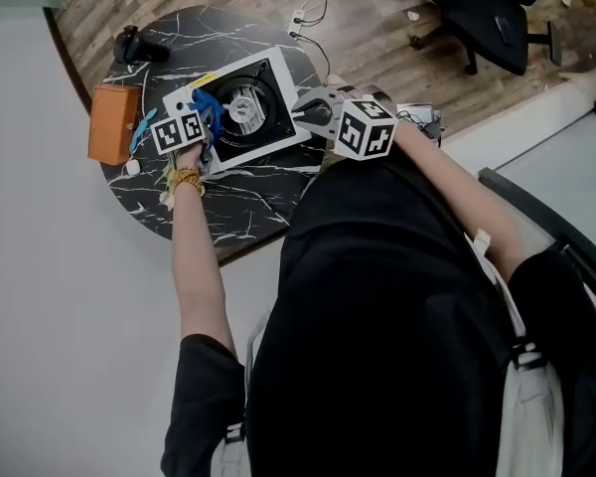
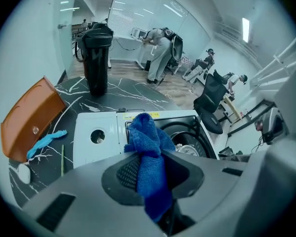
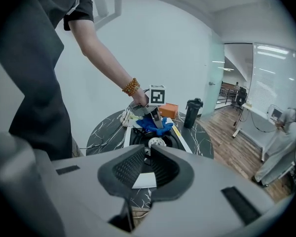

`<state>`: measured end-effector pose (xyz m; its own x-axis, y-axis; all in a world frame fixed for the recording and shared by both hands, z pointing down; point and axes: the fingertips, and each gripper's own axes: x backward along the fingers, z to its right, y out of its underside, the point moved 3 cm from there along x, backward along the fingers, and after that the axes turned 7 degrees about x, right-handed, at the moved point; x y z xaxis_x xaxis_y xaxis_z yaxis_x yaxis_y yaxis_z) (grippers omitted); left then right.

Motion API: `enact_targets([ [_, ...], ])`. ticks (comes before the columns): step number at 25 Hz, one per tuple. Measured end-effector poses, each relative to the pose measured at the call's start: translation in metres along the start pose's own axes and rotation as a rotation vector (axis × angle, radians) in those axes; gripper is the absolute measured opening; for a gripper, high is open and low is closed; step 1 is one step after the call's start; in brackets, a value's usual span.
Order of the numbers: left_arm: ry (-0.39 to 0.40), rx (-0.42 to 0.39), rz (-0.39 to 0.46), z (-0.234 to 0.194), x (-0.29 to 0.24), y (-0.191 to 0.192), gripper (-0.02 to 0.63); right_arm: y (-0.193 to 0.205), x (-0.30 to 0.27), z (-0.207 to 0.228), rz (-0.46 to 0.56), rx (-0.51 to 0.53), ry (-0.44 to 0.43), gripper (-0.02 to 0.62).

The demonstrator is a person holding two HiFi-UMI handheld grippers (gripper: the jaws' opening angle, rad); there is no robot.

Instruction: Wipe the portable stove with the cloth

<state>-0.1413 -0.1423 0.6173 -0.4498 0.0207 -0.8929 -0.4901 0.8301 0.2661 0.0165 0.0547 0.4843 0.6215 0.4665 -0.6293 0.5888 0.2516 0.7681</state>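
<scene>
Head view: your left gripper (image 1: 211, 119) sits over the left part of the white-framed, black-topped portable stove (image 1: 268, 117) on the round black marble table (image 1: 228, 212). The blue microfibre cloth (image 1: 207, 105) is bunched beneath it. I judge the wipe to be under way, with the burner and the right side still to cover. Your right gripper (image 1: 313, 107) hovers at the stove's right edge.

Left gripper view: only here is the grip plain. The jaws are narrowed onto the cloth, whose free end hangs over the white control panel. An orange case (image 2: 27, 120) and a black bottle (image 2: 96, 58) stand beyond.

Right gripper view: the jaws are together and hold nothing. From this side the cloth appears to rest on the stove beside the burner.
</scene>
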Motion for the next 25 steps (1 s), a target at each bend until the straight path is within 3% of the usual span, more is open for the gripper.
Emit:
enact_targets([
  [10,0.087,-0.004,-0.149,0.018,0.014,0.072,0.083,-0.011,-0.012,-0.014,-0.005,0.103,-0.083,0.023],
  [15,0.077,-0.066,-0.268,0.028,0.022,0.106,0.084,-0.012,-0.02,-0.018,-0.011,0.146,-0.117,0.023],
  [18,0.053,-0.076,-0.276,0.033,0.025,0.121,0.085,-0.015,-0.022,-0.017,-0.001,0.172,-0.141,0.023],
  [20,0.05,-0.068,-0.243,0.035,0.028,0.123,0.086,-0.017,-0.022,-0.014,0.006,0.189,-0.149,0.023],
  [22,0.089,0.015,-0.132,0.04,0.039,0.118,0.087,-0.019,-0.021,-0.01,0.021,0.201,-0.142,0.023],
  [25,0.294,0.22,0.203,0.067,0.083,0.093,0.087,-0.034,-0.024,-0.001,0.086,0.209,-0.123,0.035],
])
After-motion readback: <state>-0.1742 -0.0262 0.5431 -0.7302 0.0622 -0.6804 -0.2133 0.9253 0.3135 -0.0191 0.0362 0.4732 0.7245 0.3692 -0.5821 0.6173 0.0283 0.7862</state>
